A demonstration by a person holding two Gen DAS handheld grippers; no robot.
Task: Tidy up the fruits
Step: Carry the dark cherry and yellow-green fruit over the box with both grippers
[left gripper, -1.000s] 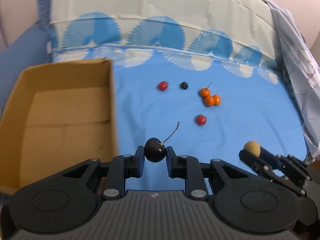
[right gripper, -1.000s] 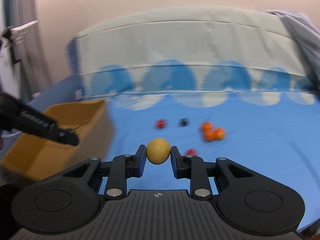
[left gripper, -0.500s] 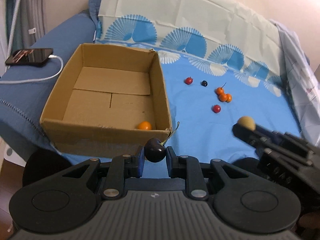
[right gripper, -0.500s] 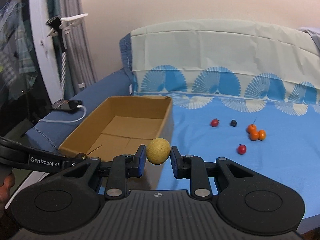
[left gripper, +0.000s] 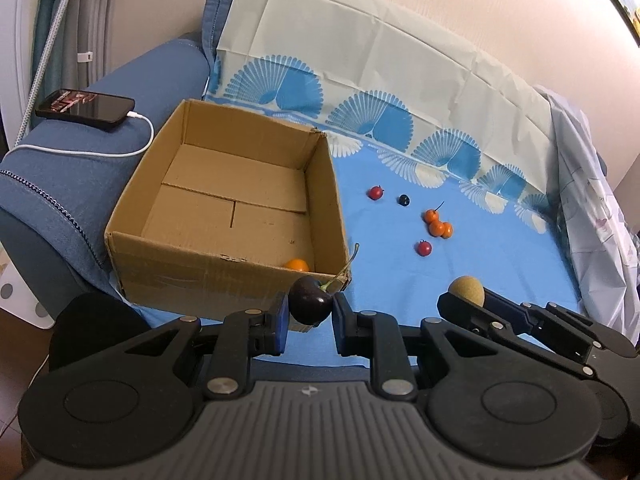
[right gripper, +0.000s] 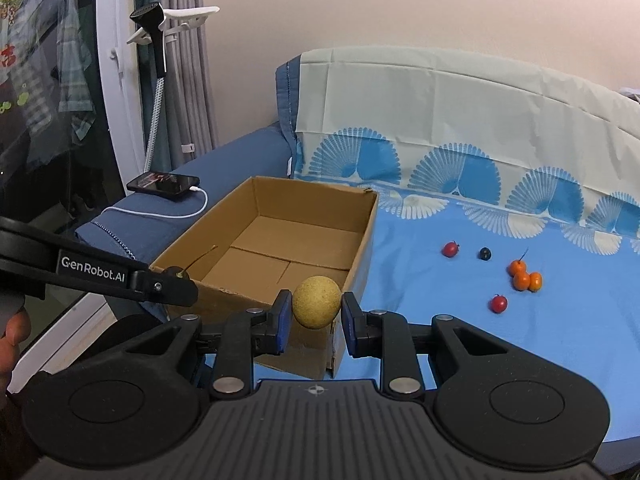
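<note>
My left gripper (left gripper: pixel 308 312) is shut on a dark cherry (left gripper: pixel 311 305) with a green stem, just in front of the near right corner of an open cardboard box (left gripper: pixel 224 268). An orange fruit (left gripper: pixel 297 265) lies inside that corner. My right gripper (right gripper: pixel 316 308) is shut on a tan round fruit (right gripper: pixel 317 301) before the box's near wall (right gripper: pixel 240 296); it shows in the left wrist view as the right gripper (left gripper: pixel 464 300). On the blue sheet lie two red fruits (left gripper: pixel 376 192) (left gripper: pixel 424 247), a small black fruit (left gripper: pixel 404 200) and an orange cluster (left gripper: pixel 438 224).
A phone (left gripper: pixel 85 106) on a white cable rests on the blue sofa arm left of the box. A patterned cloth (left gripper: pixel 360 80) covers the backrest, and a pale cloth (left gripper: pixel 588 208) hangs at the right. A person's hand (right gripper: pixel 12 328) shows at the right wrist view's left edge.
Both grippers have pulled back and leftward from the sheet toward the box, each still holding its fruit. The whole box, the sofa arm and the phone have come into view.
</note>
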